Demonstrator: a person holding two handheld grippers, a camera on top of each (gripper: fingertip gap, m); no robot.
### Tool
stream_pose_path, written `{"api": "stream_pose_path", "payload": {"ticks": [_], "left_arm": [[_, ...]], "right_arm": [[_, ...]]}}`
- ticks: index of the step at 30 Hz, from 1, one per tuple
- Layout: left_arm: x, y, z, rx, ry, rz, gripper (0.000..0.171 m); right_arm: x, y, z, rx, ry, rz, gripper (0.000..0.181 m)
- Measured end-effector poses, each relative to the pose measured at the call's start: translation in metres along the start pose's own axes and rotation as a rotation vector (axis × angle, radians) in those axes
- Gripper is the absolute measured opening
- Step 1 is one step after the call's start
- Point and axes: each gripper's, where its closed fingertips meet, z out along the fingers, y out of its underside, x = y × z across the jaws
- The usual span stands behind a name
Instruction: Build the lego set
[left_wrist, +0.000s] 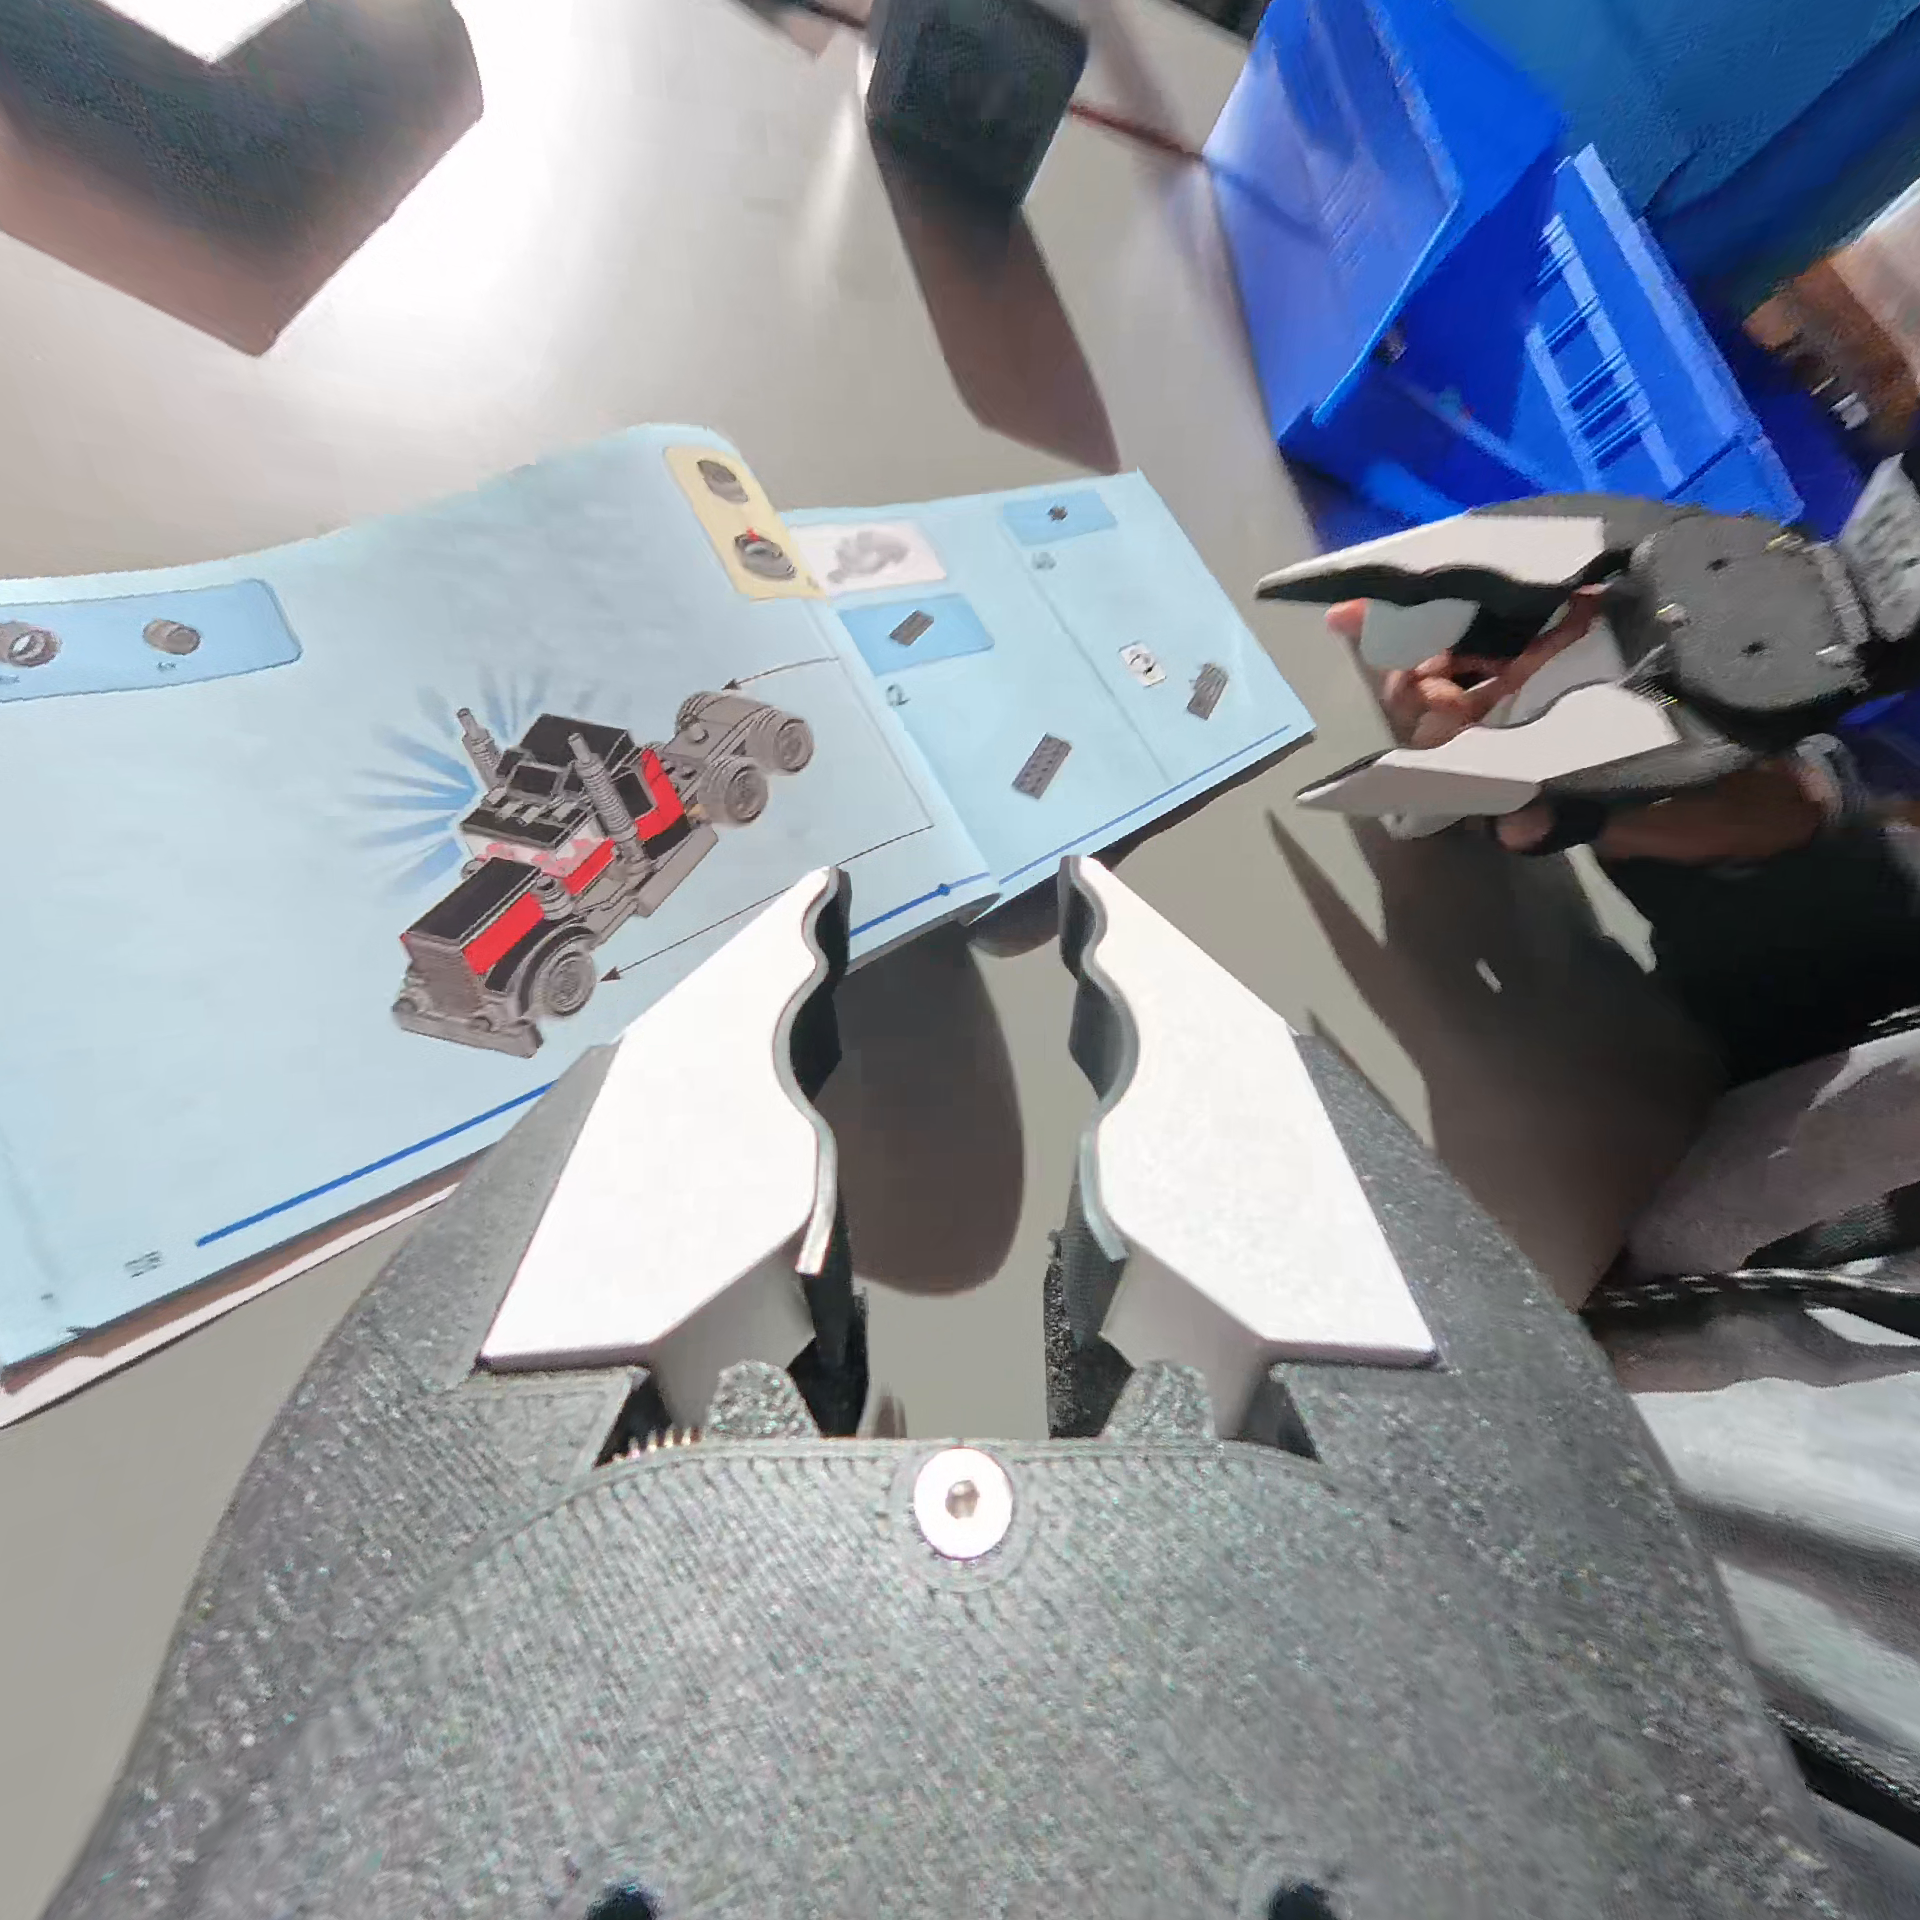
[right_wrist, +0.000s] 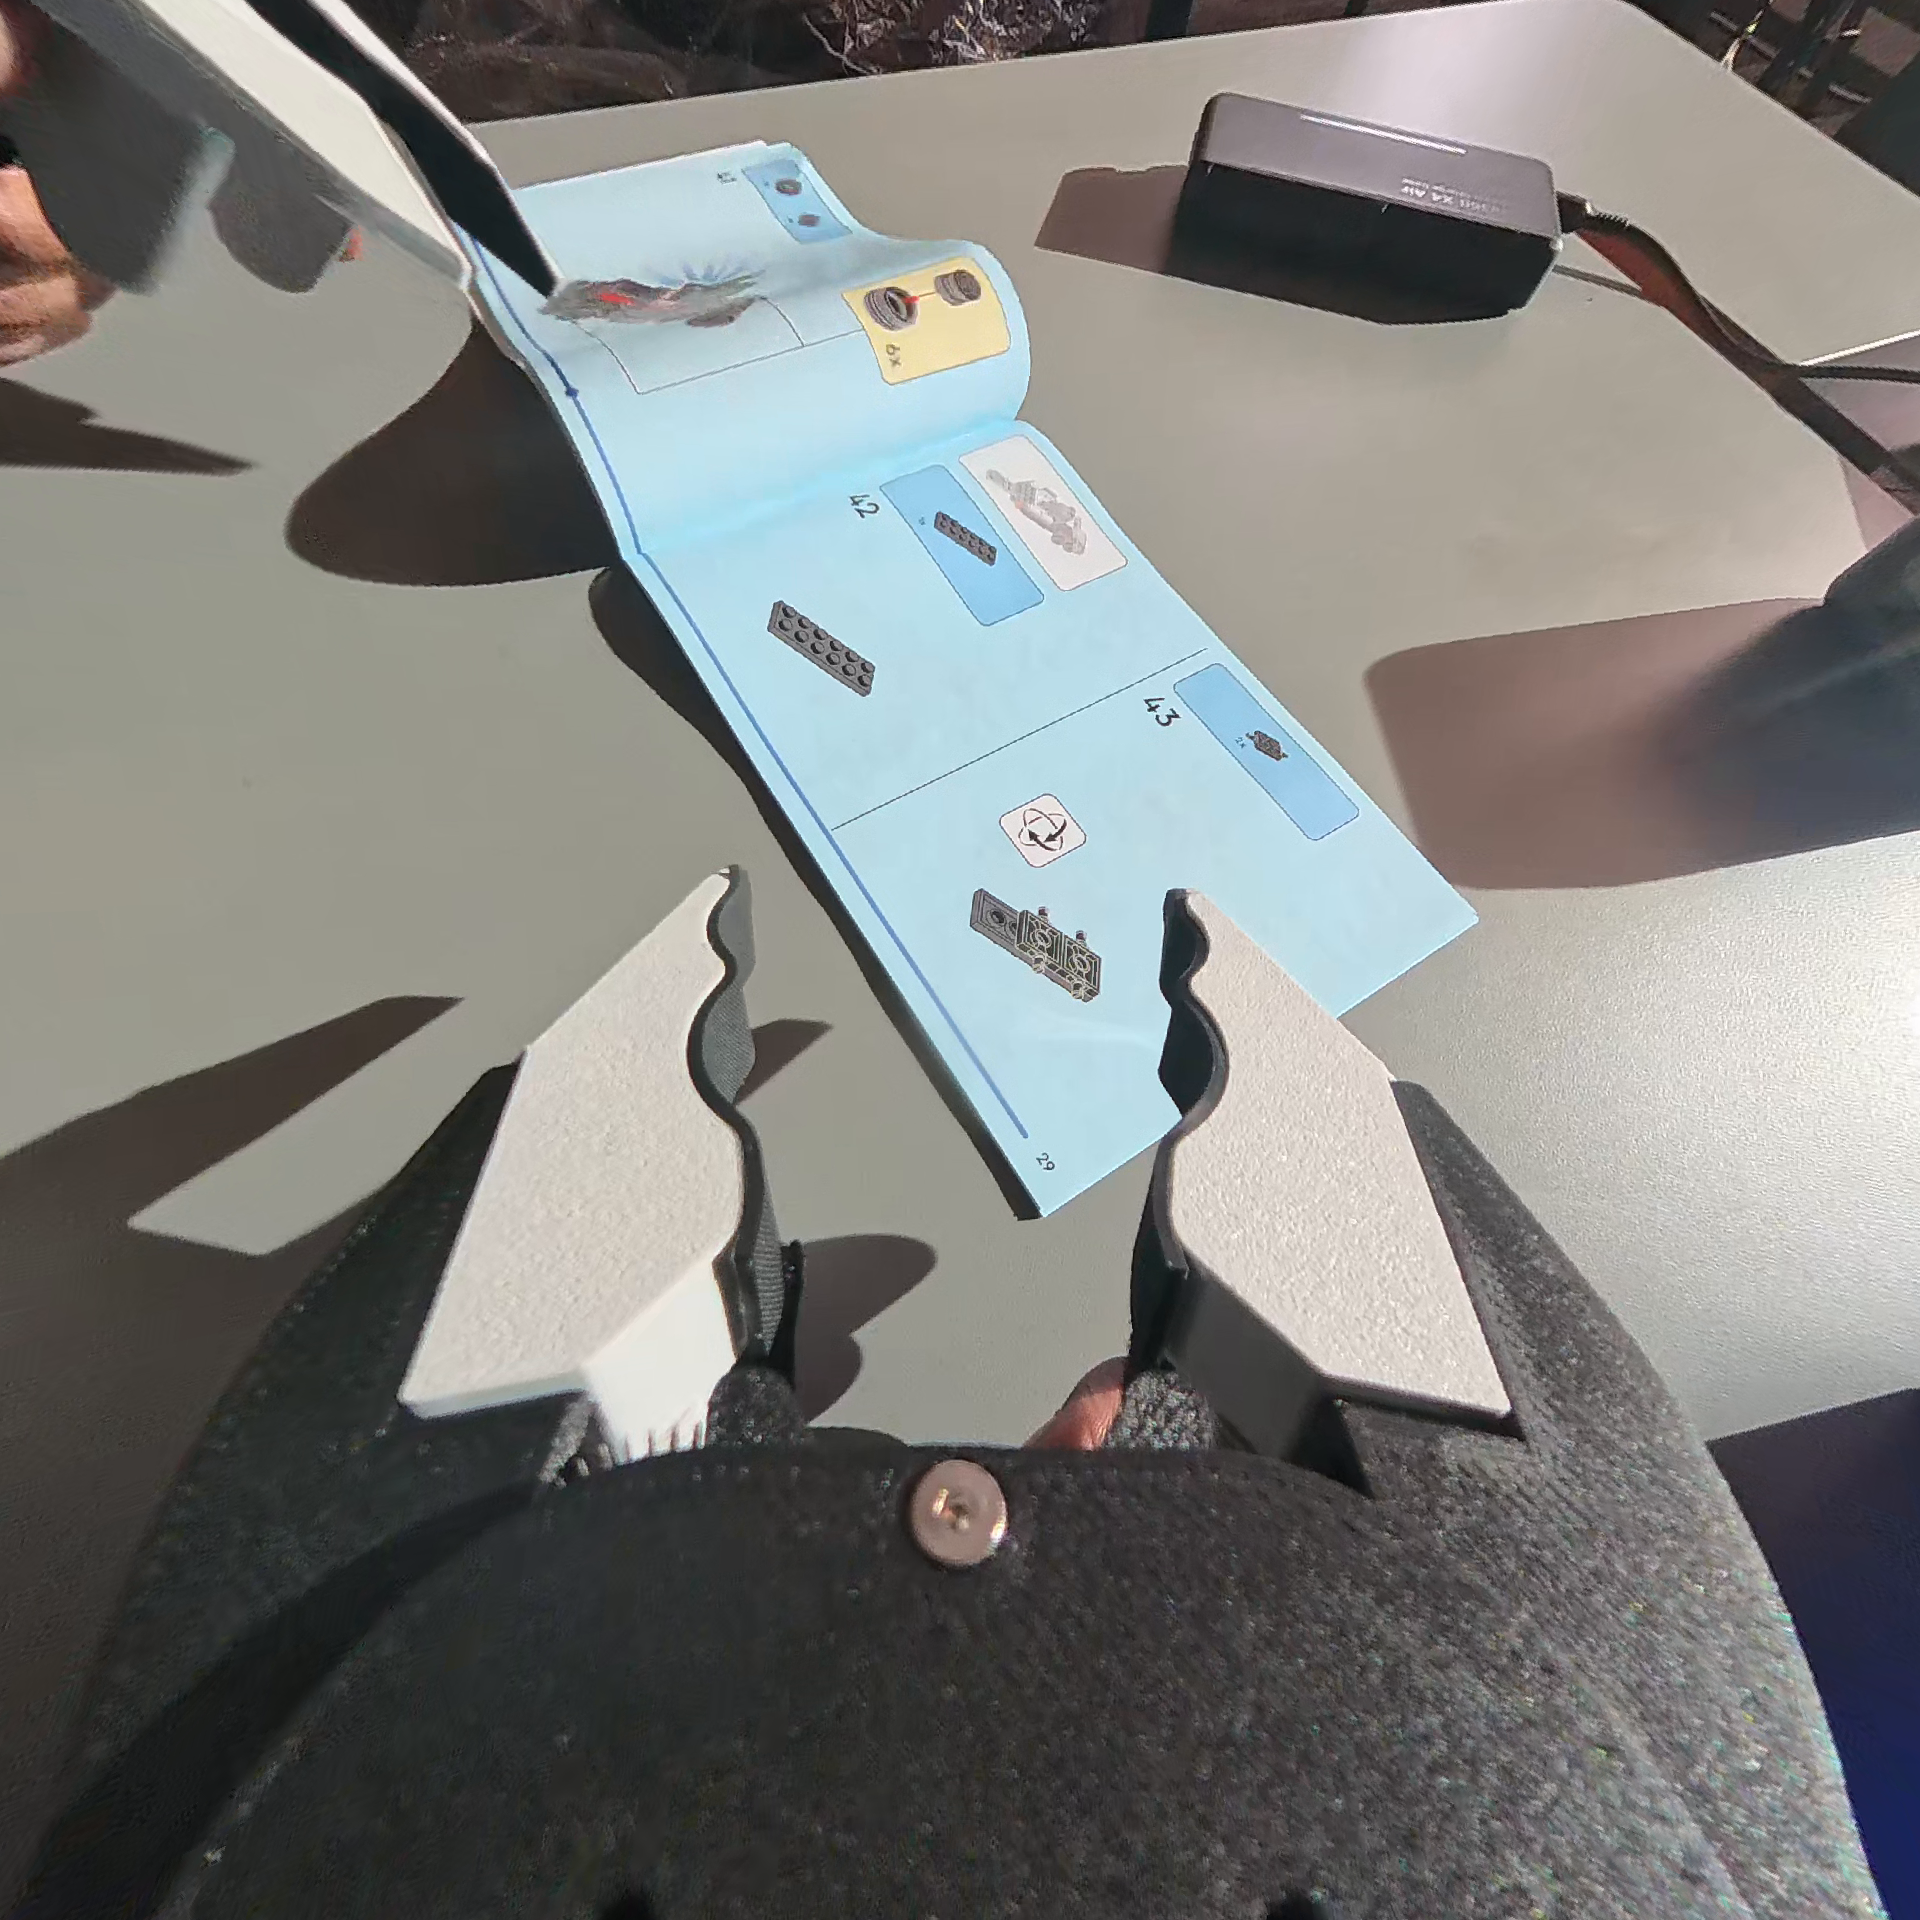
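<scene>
An open light-blue instruction booklet lies on the grey table. Its left page shows a black and red truck, its right page small grey parts. My left gripper is open and empty, just in front of the booklet's near edge by the spine. In the right wrist view one fingertip of it rests on the curled left page. My right gripper is open and empty above the booklet's right page corner. It also shows in the left wrist view. No loose bricks are in view.
A blue plastic bin stands beyond the right gripper. A black box with a cable lies on the far side of the table. A dark blurred object is at the far left. A gloved hand holds the right gripper. The dark blurred object is about 20 cm from my left fingertips. It turns up in the right wrist view as well.
</scene>
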Motion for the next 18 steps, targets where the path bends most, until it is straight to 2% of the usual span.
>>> {"api": "stream_pose_path", "payload": {"ticks": [6,9,13,15,18], "left_arm": [[0.053,-0.031,0.003,0.224,0.190,-0.001,0.042],[0.075,-0.037,0.012,0.331,0.285,-0.049,0.042],[0.072,-0.019,0.029,0.316,0.274,-0.122,0.043],[0.074,-0.021,0.027,0.338,0.269,-0.098,0.044],[0.070,-0.018,0.032,0.302,0.258,-0.127,0.044]], "right_arm": [[0.001,-0.001,-0.002,0.011,0.018,-0.002,0.081],[0.003,-0.002,-0.003,0.020,0.029,0.012,0.081],[0.004,-0.002,-0.005,0.023,0.016,0.049,0.079],[0.004,-0.002,-0.005,0.022,0.011,0.058,0.078],[0.003,0.000,-0.003,0.011,0.006,0.056,0.078]]}}
